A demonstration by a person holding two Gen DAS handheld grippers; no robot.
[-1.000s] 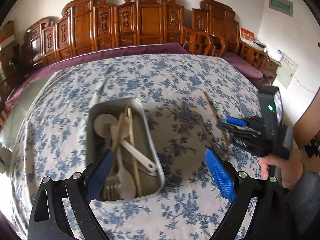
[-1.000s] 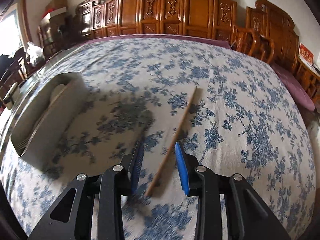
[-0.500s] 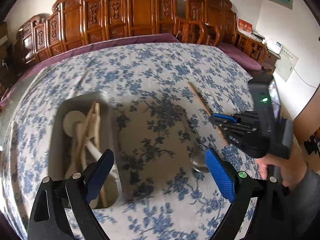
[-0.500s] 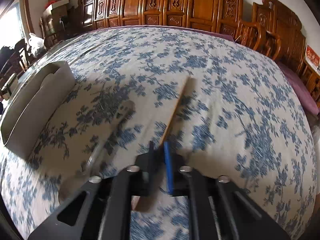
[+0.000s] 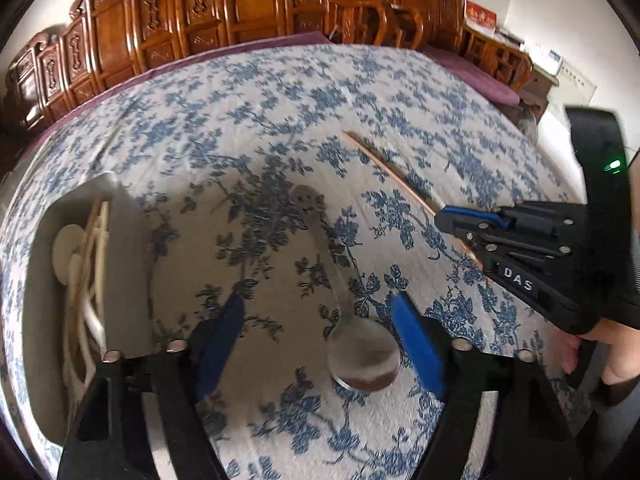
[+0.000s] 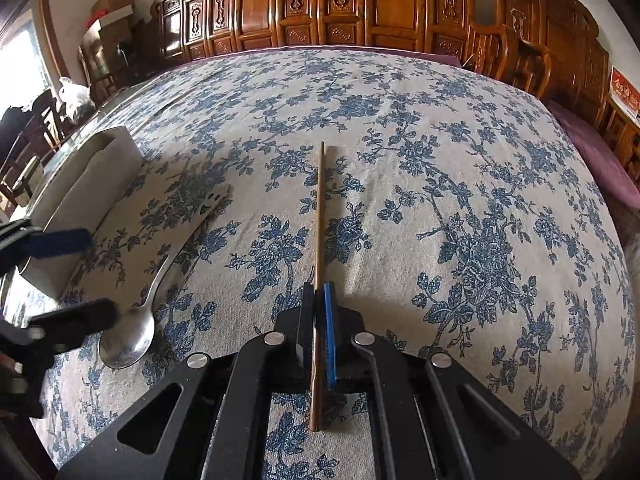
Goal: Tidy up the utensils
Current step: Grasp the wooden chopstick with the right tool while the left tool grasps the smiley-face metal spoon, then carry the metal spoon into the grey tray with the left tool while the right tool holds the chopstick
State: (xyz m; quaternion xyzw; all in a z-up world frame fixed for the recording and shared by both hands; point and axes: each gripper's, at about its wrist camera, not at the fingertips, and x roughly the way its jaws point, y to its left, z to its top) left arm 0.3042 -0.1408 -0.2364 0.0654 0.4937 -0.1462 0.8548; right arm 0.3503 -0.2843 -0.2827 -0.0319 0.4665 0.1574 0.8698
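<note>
A wooden chopstick (image 6: pixel 320 208) lies on the blue-flowered tablecloth, and my right gripper (image 6: pixel 319 294) is shut on its near part; it also shows in the left wrist view (image 5: pixel 384 168), with the right gripper (image 5: pixel 444 216) on it. A metal spoon (image 5: pixel 360 348) lies with its bowl between the open blue fingers of my left gripper (image 5: pixel 320 320); it also shows in the right wrist view (image 6: pixel 132 332). A metal tray (image 5: pixel 132 240) at the left holds several pale utensils (image 5: pixel 84 264).
Carved wooden chairs (image 6: pixel 360 4) line the far edge of the table. The tray's side wall (image 6: pixel 84 200) stands left of the spoon. The left gripper's fingers (image 6: pixel 60 240) reach in from the left of the right wrist view.
My right gripper closed on the chopstick. My left gripper moved right from above the tray and came down around the spoon's bowl.
</note>
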